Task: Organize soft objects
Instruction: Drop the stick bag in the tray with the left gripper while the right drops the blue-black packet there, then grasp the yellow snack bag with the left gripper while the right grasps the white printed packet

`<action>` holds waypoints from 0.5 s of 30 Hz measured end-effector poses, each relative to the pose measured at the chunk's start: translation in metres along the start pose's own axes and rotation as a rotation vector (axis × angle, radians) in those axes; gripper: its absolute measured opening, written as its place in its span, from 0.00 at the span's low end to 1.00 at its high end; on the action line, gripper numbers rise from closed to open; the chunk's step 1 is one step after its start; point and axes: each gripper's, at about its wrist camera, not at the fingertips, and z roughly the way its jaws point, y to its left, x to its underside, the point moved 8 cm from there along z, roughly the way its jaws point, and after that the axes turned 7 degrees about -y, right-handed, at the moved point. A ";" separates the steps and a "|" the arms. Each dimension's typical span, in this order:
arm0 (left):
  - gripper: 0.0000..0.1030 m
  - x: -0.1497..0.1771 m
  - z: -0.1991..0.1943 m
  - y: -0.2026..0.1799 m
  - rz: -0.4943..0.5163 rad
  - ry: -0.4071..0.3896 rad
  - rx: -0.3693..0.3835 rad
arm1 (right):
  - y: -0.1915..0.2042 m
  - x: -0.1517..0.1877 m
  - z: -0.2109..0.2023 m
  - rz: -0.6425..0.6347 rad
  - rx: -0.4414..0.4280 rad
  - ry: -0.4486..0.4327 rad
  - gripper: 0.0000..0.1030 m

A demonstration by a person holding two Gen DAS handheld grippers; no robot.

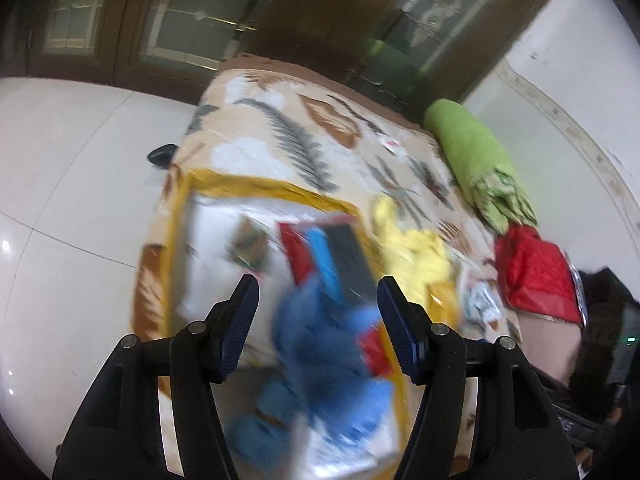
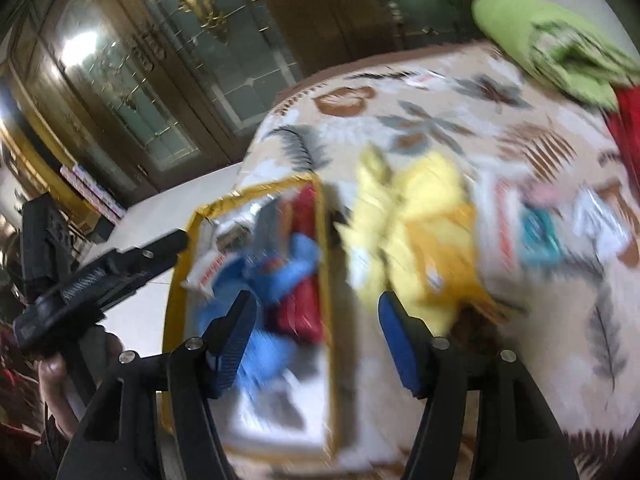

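Observation:
A yellow-rimmed box [image 1: 256, 184] [image 2: 322, 220] lies on the leaf-patterned bed cover. In it a blue cloth [image 1: 320, 344] [image 2: 280, 272] is heaped over a red item [image 1: 296, 252] [image 2: 304, 208] and a dark flat one. Just right of the box sits a crumpled yellow cloth [image 1: 412, 248] [image 2: 420, 208]. My left gripper [image 1: 318, 284] hovers open above the blue cloth, its pads clear of it. My right gripper [image 2: 317, 300] is open over the box's right rim, holding nothing. Both views are blurred.
A green rolled blanket [image 1: 468, 148] [image 2: 532, 28] and a red cloth [image 1: 536, 276] [image 2: 630, 120] lie at the bed's right side. Small packets, one of them teal [image 2: 540, 236], are scattered right of the yellow cloth. White tiled floor [image 1: 72, 160] and a glass-door cabinet [image 2: 140, 80] lie to the left.

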 end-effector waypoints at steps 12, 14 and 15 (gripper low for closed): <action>0.60 0.072 0.021 -0.104 0.147 0.151 0.041 | -0.085 0.041 -0.043 0.091 0.065 0.014 0.62; 0.60 0.076 0.028 -0.113 0.137 0.167 0.038 | -0.091 0.043 -0.044 0.108 0.058 0.014 0.62; 0.60 0.078 0.033 -0.117 0.138 0.177 0.034 | -0.094 0.042 -0.044 0.118 0.057 0.013 0.62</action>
